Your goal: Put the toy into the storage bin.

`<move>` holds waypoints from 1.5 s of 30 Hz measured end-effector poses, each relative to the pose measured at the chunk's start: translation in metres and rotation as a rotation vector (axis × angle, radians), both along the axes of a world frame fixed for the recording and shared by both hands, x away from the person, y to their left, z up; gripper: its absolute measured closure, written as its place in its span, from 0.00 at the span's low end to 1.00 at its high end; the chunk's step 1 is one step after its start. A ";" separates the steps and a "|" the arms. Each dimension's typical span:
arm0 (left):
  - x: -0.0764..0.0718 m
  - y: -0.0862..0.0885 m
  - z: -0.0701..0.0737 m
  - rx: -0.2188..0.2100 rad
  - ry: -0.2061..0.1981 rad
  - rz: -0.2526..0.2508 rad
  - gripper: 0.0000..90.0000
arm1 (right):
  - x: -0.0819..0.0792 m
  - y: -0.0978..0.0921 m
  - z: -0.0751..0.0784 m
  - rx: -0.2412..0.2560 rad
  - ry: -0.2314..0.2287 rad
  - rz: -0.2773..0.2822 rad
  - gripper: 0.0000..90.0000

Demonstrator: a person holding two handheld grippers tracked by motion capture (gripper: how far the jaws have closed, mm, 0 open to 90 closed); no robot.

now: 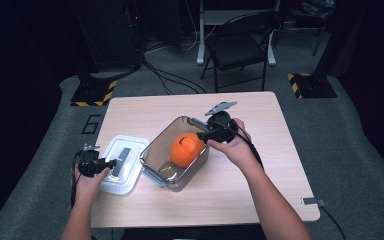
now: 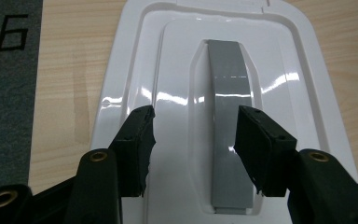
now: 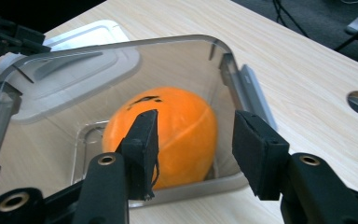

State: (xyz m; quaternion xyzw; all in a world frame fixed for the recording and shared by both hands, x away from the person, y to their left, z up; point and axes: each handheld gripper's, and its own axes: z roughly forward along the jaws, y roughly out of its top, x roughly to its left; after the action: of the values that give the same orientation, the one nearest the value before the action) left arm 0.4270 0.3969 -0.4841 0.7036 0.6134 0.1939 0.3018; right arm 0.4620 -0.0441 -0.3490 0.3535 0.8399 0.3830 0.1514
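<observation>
Lying lengthwise between open jaws, lid handle (image 2: 229, 116)

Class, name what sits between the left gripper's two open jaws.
In the left gripper view, the white lid lies between them, its grey handle strip nearer the right-hand jaw of the left gripper.

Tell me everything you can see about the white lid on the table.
The white lid is glossy plastic, rectangular with rounded corners and stepped raised borders. A flat grey handle strip runs along its recessed middle. It lies flat on the wooden table, top side up, beside the clear container. The left tongs are open, jaws on either side of the handle strip's near end; contact is unclear.
</observation>
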 end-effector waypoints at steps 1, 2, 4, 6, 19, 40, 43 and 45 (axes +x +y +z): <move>0.000 0.000 0.000 0.000 -0.004 0.001 0.52 | -0.001 -0.002 0.000 0.005 -0.001 -0.004 0.56; 0.000 0.000 0.000 0.000 -0.005 0.003 0.52 | -0.002 -0.006 0.000 0.014 0.000 -0.013 0.56; 0.000 0.000 0.000 -0.003 -0.009 0.005 0.52 | -0.004 -0.012 -0.002 0.037 0.002 -0.023 0.56; 0.001 -0.001 0.000 -0.010 -0.014 0.012 0.52 | -0.006 -0.017 -0.003 0.041 0.007 -0.029 0.56; 0.011 -0.016 0.006 0.028 -0.002 -0.018 0.52 | -0.013 -0.042 -0.001 0.079 -0.018 -0.064 0.56; 0.024 -0.028 -0.007 0.071 0.042 -0.029 0.55 | -0.014 -0.070 0.001 0.112 -0.032 -0.130 0.56; 0.025 -0.031 -0.009 0.087 0.045 -0.042 0.56 | -0.014 -0.071 0.000 0.113 -0.028 -0.133 0.56; 0.026 -0.033 -0.010 0.092 0.049 -0.046 0.57 | -0.013 -0.072 -0.001 0.109 -0.025 -0.131 0.56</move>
State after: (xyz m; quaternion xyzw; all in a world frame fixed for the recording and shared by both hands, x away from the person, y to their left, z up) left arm 0.4529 0.3639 -0.4943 0.7351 0.5947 0.1979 0.2584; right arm 0.4488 -0.1158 -0.3496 0.4105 0.7911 0.4216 0.1672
